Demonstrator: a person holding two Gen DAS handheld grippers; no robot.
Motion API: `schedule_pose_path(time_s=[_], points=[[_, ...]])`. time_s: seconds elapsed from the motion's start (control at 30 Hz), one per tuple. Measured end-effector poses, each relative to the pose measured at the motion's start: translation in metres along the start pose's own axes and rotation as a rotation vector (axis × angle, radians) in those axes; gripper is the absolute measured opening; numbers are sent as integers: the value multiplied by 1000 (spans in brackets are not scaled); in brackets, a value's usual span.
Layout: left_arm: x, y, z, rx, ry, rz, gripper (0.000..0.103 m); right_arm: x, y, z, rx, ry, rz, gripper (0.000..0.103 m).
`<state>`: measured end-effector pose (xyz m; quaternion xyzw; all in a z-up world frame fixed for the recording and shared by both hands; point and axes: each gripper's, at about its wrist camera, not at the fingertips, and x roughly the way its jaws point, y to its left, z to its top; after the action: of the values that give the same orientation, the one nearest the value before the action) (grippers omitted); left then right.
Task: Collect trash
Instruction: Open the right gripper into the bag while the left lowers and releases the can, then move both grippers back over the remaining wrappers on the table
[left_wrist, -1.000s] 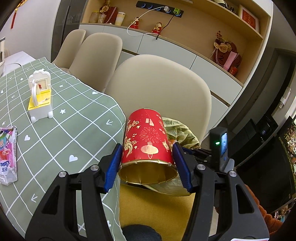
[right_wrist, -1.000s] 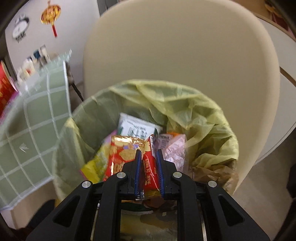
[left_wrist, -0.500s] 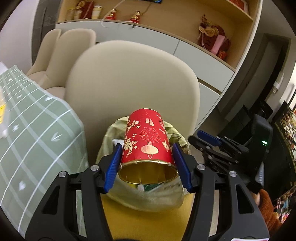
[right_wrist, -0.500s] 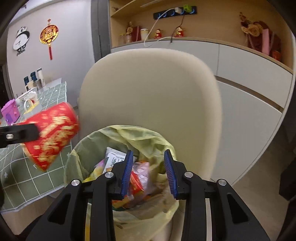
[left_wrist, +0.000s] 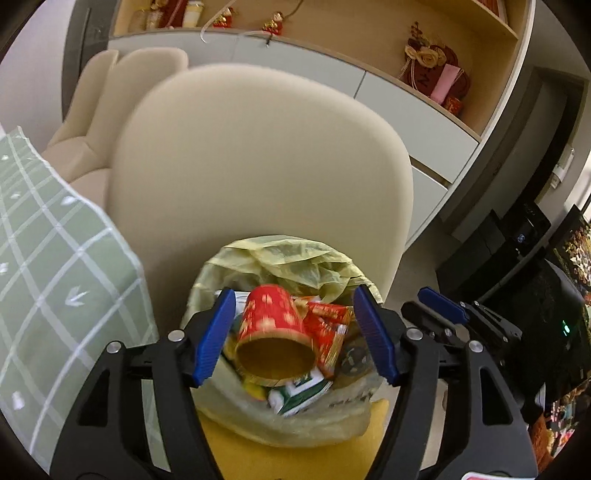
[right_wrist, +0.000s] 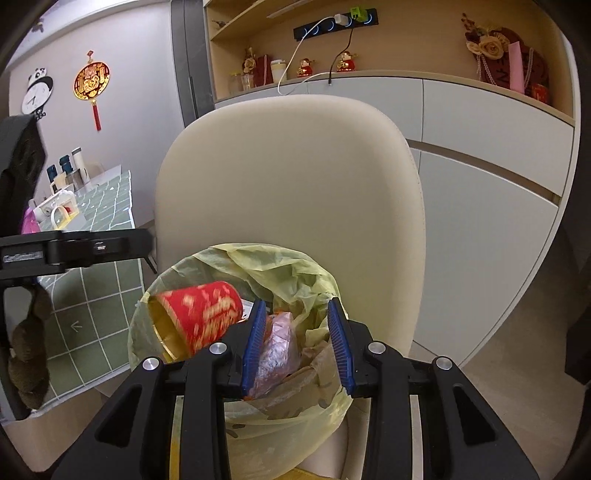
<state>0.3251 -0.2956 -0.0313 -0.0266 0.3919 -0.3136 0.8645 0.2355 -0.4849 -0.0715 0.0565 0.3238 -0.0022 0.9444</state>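
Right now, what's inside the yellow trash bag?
The yellow trash bag holds a red paper cup lying on its side on top, red snack wrappers, a pink wrapper and a white-green packet. Anything underneath is covered.

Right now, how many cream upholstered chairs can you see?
3. One cream upholstered chair stands right behind the bag-lined trash bin; two more line up beyond it beside the table. Others may be hidden.

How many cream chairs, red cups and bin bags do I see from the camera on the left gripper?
Cream chairs: 3, the nearest right behind the bin, two more farther back
Red paper cups: 1, lying among the wrappers
Yellow-green bin bags: 1
Total: 5
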Motion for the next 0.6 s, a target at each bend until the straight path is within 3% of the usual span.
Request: schedule_pose_path(time_s=[0.23, 0.6], points=[[-84, 18, -21, 17, -88, 98, 63, -16, 18, 6, -6, -22, 33, 33], [-216, 110, -70, -160, -197, 337, 63, -53, 91, 17, -66, -73, 160, 33]])
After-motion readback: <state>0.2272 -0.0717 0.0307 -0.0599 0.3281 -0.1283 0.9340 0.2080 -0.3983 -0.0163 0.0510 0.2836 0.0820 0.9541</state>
